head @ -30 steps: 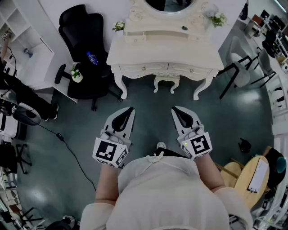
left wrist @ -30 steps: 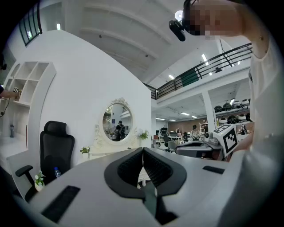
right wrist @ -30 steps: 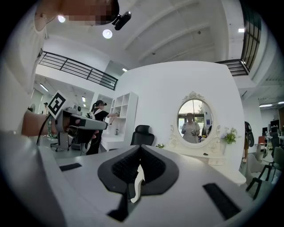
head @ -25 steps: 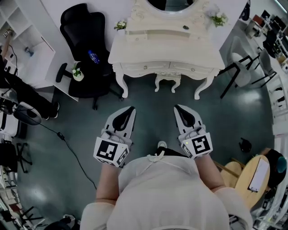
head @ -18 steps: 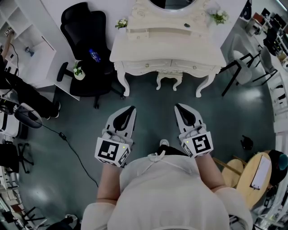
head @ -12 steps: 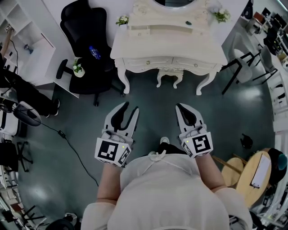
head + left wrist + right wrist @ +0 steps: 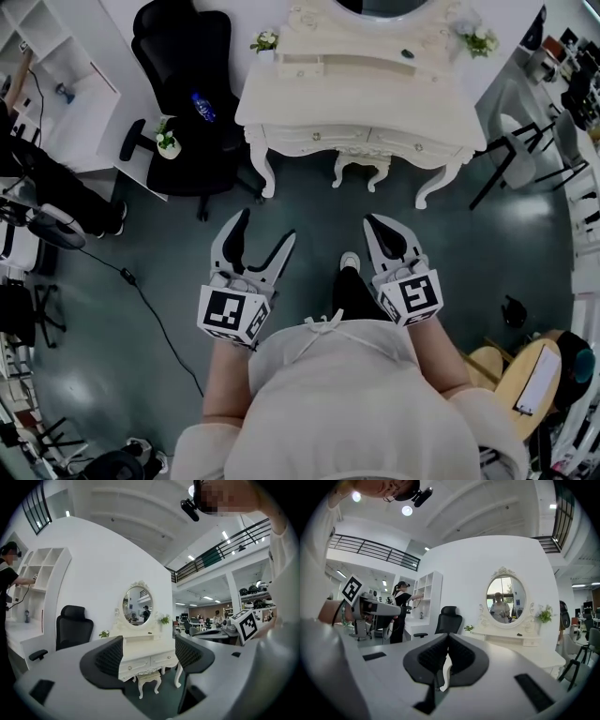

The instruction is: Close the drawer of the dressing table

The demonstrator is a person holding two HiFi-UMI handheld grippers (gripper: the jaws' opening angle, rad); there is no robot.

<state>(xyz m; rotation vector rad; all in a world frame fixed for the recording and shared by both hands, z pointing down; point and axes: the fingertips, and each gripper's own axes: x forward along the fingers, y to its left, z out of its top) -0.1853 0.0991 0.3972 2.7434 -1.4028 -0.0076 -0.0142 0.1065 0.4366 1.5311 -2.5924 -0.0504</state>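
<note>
The white dressing table (image 7: 361,112) stands at the top of the head view, its two drawer fronts (image 7: 317,137) facing me; I cannot tell whether either is pulled out. My left gripper (image 7: 263,230) hovers over the floor well short of it; its jaws have just been opening and stand wide with nothing between them. In the left gripper view the table (image 7: 140,649) shows far off between the fingers (image 7: 110,657). My right gripper (image 7: 373,223) is shut and empty, level with the left. The right gripper (image 7: 448,641) view has the table (image 7: 506,634) at the right.
A black office chair (image 7: 187,94) holding a blue bottle (image 7: 200,106) stands left of the table, beside a small white stand with a plant (image 7: 166,141). A stool (image 7: 363,169) sits under the table. A white chair (image 7: 525,150) is at the right, and a cable (image 7: 150,309) crosses the floor.
The left gripper's jaws went from shut to wide open. The dressing table has slid lower in the head view as I stepped closer. The right gripper stayed shut.
</note>
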